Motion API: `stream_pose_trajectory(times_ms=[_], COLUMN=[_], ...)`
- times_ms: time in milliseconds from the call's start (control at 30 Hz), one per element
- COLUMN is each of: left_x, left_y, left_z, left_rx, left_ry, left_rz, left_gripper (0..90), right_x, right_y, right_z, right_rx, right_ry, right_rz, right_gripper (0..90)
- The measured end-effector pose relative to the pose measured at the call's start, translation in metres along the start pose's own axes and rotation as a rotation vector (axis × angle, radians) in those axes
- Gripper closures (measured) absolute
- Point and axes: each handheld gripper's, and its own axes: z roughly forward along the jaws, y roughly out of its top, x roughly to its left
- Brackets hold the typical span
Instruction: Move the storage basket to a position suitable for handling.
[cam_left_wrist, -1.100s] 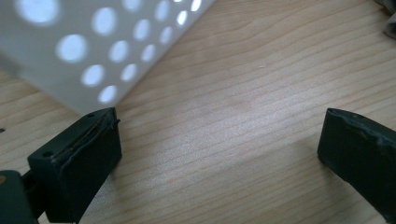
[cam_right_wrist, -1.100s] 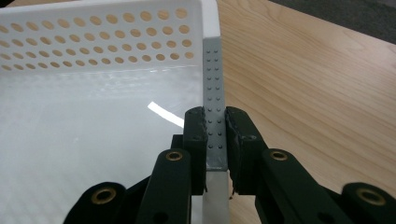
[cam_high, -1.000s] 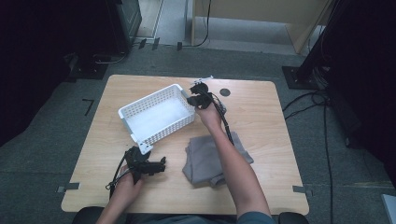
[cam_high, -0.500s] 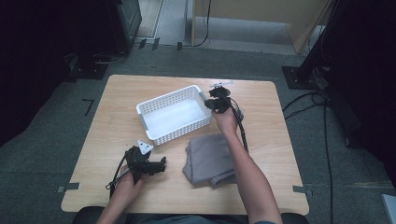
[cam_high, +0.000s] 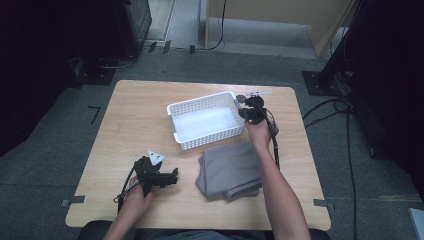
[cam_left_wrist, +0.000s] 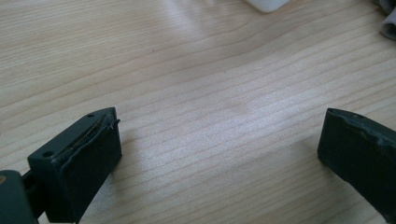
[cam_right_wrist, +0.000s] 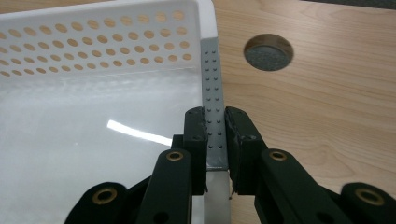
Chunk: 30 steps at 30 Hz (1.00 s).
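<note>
The white plastic basket (cam_high: 205, 120) sits in the far middle of the wooden table (cam_high: 130, 107), and it's empty, with a glossy floor and rows of little round holes through thin walls. That reads as light and fairly stiff, though a wall this thin will likely flex if it's pulled hard from one side. The plastic looks smooth, so a pinch could slip. The right gripper (cam_right_wrist: 215, 123) has clamped one short end wall, one jaw inside the basket and one outside, pads pressed flat against the perforated strip just below the rim. That's a sensible place to hold, because the rolled rim above the pads should stop it sliding off. In the high view that same right gripper (cam_high: 251, 109) is at the basket's right end.

Just beside the basket toward the person lies a folded grey cloth (cam_high: 231, 170), soft and layered, its edges rounded. A round cable hole (cam_right_wrist: 268, 51) is set into the tabletop just past the basket's corner.

Over at the near left, the left gripper (cam_high: 159, 176) hovers low over bare wood grain, jaws spread wide and holding nothing.
</note>
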Motion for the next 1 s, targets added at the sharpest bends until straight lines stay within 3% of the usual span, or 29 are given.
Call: stream_pose_trajectory(times_ms=[367,533,667,733,867,1000], left_x=[0.0,-0.001,-0.001,-0.001,-0.001,-0.001], left_y=[0.001,0.001,0.001,0.001,0.001,0.001], left_z=[0.0,0.001,0.001,0.001,0.001,0.001], left_rx=[0.001,0.002,0.0,0.0,0.0,0.0], left_ry=[-0.001,-0.002,-0.001,-0.002,-0.002,-0.002], left_rz=[0.005,0.006,0.005,0.006,0.005,0.005], left_gripper=[0.0,0.0,0.0,0.0,0.0,0.0], right_x=[-0.036,-0.041,-0.04,-0.039,-0.035,-0.032], right_y=[-0.012,-0.015,-0.014,-0.013,-0.014,-0.018], right_z=[-0.018,-0.022,-0.024,-0.029,-0.04,-0.055], right_rx=[-0.02,-0.019,-0.017,-0.021,-0.027,-0.039], right_ry=[-0.084,-0.101,-0.081,-0.071,-0.069,-0.031], right_rz=[0.076,0.095,0.099,0.099,0.068,0.06], right_gripper=[80.0,79.0,66.9,65.0,64.6,69.4])
